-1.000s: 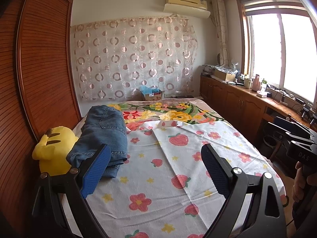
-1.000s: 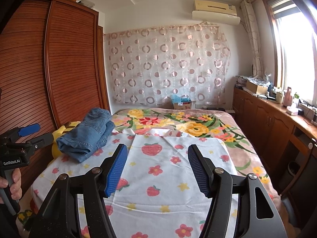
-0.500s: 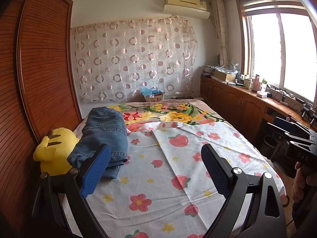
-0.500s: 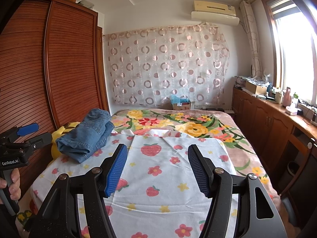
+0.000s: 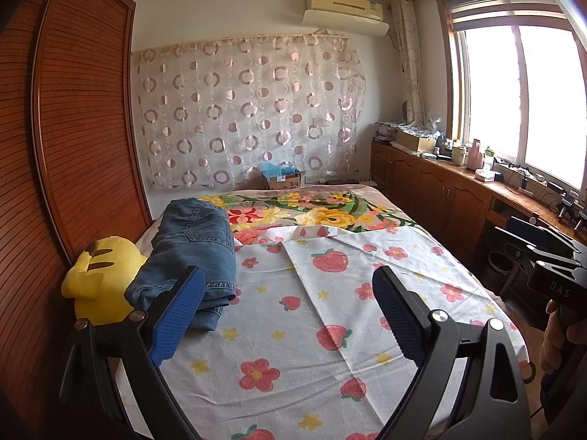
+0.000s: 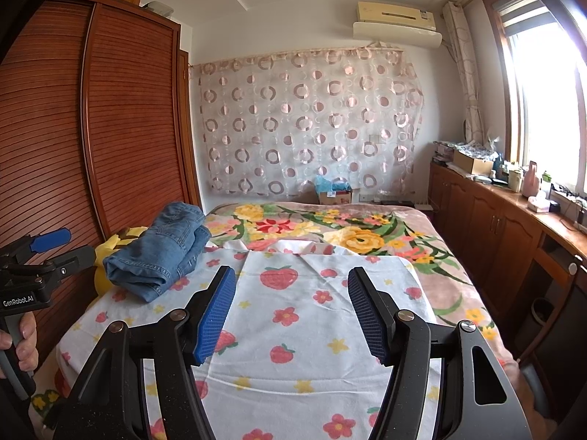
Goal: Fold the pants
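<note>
Jeans [image 5: 190, 253] lay in a loosely folded bundle on the left side of the bed [image 5: 293, 348], near its left edge, resting partly against a yellow plush toy [image 5: 99, 278] that sat between the bundle and the wooden wardrobe [image 5: 73, 128]. The denim looked thick and fairly heavy for cloth, soft enough to sag yet stiff at the seams, hems and back pocket. It would probably hold a crease well but droop if lifted by a single layer. A sensible place to grip seemed to be the thick hem edge nearest the camera, or the waistband, taken with both claws well apart.

The left claw [image 5: 290, 315] stood wide open and empty, its left blue pad in front of the near end of the bundle, though whether it touched the cloth could not be told. The right claw [image 6: 291, 315] was also open and empty, over the strawberry-print sheet [image 6: 293, 330], well apart from the jeans.

The left wrist view showed the plush toy's striped back and the pocket stitching close up, and the person's right hand [image 5: 554, 333] at the right edge. The right wrist view showed the bundle's rolled layers from the side, and the person's left hand [image 6: 22, 341] gripping its handle at far left.
</note>
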Tool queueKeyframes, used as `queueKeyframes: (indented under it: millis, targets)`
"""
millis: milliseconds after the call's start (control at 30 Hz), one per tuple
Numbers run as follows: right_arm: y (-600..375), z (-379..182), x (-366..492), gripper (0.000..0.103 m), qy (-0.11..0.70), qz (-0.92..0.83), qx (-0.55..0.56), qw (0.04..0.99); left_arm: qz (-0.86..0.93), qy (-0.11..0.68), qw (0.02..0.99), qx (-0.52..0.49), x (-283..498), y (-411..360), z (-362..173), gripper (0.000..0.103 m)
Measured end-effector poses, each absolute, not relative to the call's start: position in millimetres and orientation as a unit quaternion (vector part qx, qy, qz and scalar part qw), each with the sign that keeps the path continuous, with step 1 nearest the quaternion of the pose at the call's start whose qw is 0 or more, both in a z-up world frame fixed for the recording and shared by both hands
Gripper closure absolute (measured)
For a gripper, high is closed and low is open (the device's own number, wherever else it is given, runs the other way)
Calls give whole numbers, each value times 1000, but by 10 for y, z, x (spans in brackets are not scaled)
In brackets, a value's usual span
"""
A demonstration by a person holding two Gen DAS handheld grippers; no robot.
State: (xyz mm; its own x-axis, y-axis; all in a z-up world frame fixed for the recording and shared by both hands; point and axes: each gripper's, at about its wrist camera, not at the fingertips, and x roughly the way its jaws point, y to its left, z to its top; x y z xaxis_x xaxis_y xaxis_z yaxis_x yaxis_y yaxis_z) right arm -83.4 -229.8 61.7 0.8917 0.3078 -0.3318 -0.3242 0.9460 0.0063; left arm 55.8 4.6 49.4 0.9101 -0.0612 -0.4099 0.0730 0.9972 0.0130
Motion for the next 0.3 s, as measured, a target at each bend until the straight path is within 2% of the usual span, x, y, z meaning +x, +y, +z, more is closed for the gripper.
queueKeyframes:
  millis: [300]
  targets:
    - [-2326, 642, -832, 37, 164, 161, -24, 973, -33, 208, 977, 14, 551, 46, 490, 10]
